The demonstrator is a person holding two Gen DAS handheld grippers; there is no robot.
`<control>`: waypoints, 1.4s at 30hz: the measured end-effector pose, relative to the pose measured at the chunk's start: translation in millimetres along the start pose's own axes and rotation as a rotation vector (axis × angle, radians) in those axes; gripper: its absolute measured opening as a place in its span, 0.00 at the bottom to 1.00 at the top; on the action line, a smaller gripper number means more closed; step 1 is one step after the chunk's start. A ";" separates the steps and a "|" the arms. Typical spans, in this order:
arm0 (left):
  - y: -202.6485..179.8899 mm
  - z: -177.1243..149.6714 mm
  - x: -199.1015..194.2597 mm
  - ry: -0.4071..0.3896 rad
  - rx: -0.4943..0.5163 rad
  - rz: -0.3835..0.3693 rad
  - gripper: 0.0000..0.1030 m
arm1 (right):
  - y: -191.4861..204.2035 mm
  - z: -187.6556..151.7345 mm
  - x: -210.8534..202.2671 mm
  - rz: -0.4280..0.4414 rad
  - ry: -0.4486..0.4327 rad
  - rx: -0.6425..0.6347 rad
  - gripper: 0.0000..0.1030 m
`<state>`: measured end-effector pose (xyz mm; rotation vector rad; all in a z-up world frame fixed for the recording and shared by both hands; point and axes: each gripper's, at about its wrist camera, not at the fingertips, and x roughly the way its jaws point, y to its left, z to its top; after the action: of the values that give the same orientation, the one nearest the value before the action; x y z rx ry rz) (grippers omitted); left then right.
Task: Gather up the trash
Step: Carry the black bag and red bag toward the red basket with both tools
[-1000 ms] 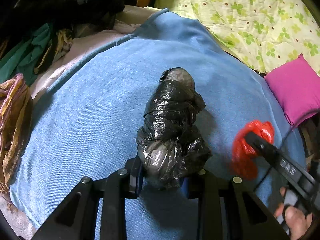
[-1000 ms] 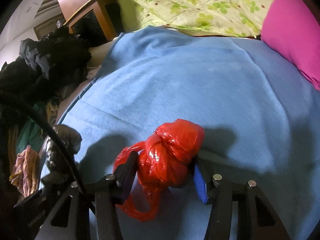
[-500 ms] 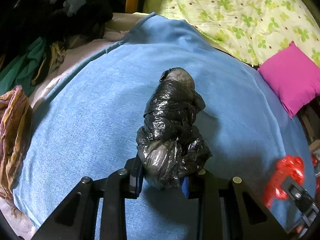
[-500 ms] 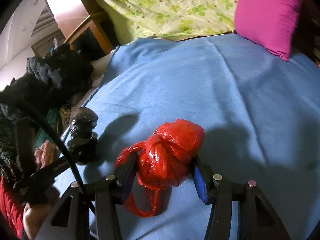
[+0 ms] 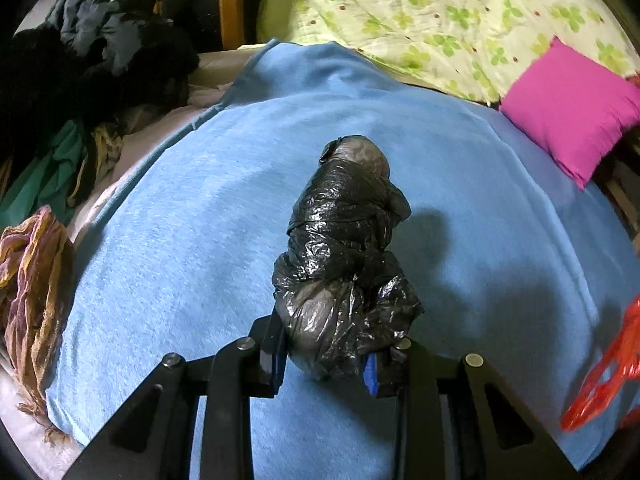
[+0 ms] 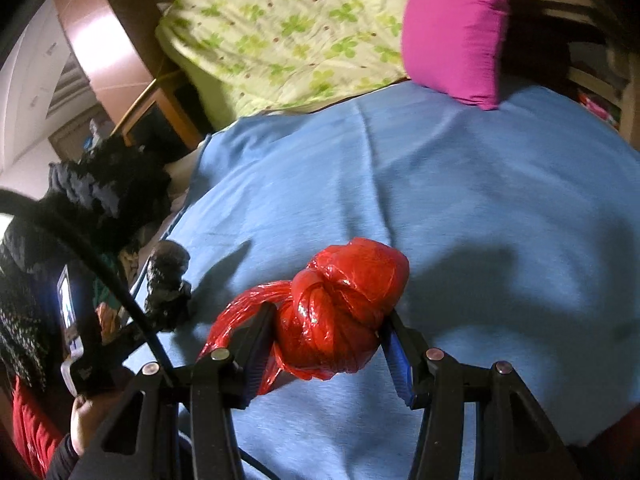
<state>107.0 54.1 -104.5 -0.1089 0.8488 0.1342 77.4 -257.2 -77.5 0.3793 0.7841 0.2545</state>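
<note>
A knotted black plastic trash bag [image 5: 344, 256] stands up between the fingers of my left gripper [image 5: 325, 364], which is shut on its lower end above the blue blanket [image 5: 180, 240]. My right gripper [image 6: 326, 348] is shut on a knotted red plastic bag [image 6: 344, 308], with a loose red tail trailing off to the left. The red bag [image 5: 604, 376] shows at the right edge of the left wrist view. In the right wrist view the black bag [image 6: 166, 284] appears at the left, held by the other gripper in a person's hand [image 6: 86, 416].
A pink pillow [image 5: 572, 104] and a green floral quilt [image 5: 440, 12] lie at the bed's far side. A heap of dark clothes [image 5: 100, 60], green cloth and a brown scarf [image 5: 32, 280] line the left edge. A wooden headboard [image 6: 160, 96] stands behind.
The right gripper with the red bag has swung away to the right, toward the bed's edge. Both views have rolled, and the pink pillow has shifted toward the centre. Both grips hold unchanged.
</note>
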 end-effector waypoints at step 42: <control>-28.3 -10.0 -35.1 0.006 0.070 -0.085 0.31 | 9.0 24.8 2.9 0.017 -0.019 -0.058 0.53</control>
<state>81.2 22.1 -83.5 -0.0791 0.8530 0.0247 96.6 -254.0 -59.5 0.3338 0.7529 0.2887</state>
